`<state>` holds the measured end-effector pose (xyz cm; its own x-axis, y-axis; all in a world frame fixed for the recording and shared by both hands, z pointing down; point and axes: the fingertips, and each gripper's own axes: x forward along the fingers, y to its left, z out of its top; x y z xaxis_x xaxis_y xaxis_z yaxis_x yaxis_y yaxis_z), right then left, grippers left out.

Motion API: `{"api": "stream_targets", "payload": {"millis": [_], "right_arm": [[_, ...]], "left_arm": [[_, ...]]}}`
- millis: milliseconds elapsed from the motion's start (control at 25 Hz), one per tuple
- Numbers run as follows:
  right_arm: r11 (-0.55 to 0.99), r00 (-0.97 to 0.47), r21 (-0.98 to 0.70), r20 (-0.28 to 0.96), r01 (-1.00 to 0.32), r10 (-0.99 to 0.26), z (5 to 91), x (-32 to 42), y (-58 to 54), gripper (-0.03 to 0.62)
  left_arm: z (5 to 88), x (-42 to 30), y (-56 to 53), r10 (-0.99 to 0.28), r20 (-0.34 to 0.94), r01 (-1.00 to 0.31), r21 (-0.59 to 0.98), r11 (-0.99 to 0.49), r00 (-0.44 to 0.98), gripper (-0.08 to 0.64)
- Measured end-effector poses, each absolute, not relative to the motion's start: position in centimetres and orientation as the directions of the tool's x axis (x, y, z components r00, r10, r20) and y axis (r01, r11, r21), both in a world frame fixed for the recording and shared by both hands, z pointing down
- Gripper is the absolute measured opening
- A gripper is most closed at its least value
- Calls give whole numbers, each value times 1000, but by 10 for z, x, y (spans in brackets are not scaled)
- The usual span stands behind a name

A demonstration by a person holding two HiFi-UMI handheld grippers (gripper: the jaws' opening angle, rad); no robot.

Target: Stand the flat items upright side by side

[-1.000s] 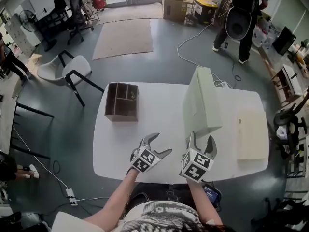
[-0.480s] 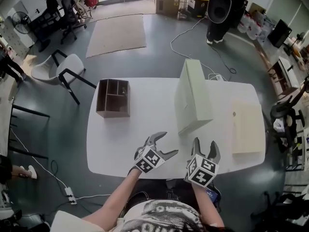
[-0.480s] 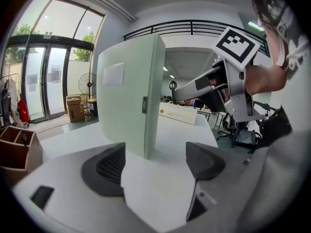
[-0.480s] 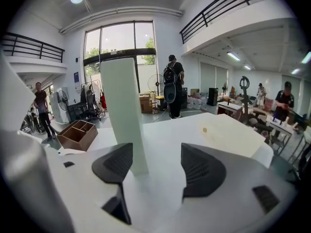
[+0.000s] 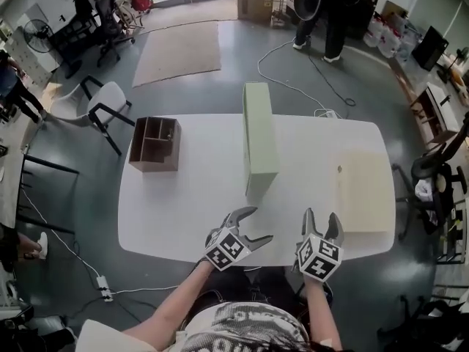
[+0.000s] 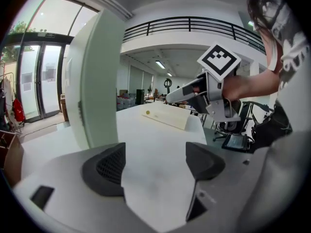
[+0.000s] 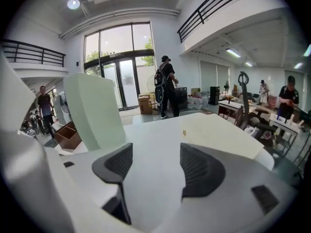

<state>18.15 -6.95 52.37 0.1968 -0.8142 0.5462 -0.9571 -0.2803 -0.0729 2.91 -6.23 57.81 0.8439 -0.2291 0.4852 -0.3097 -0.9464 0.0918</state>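
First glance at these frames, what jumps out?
A tall pale green box stands on edge in the middle of the white table, with a cream flat box lying flat to its right. A brown divided tray sits far left. The left gripper and right gripper hover open and empty near the front edge.

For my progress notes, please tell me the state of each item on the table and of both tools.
Green box: standing upright on its edge.
Beige box: lying flat.
Brown organizer: resting on its base, open side up.
Left tool: open, empty.
Right tool: open, empty.
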Motion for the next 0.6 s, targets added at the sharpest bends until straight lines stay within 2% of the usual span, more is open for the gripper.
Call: {"api": "stream_targets", "payload": {"millis": [600], "right_arm": [[63, -177, -238, 494, -969, -851, 546, 349, -68, 290]], "left_arm": [[577, 200, -33, -182, 488, -332, 239, -913, 854, 396]]}}
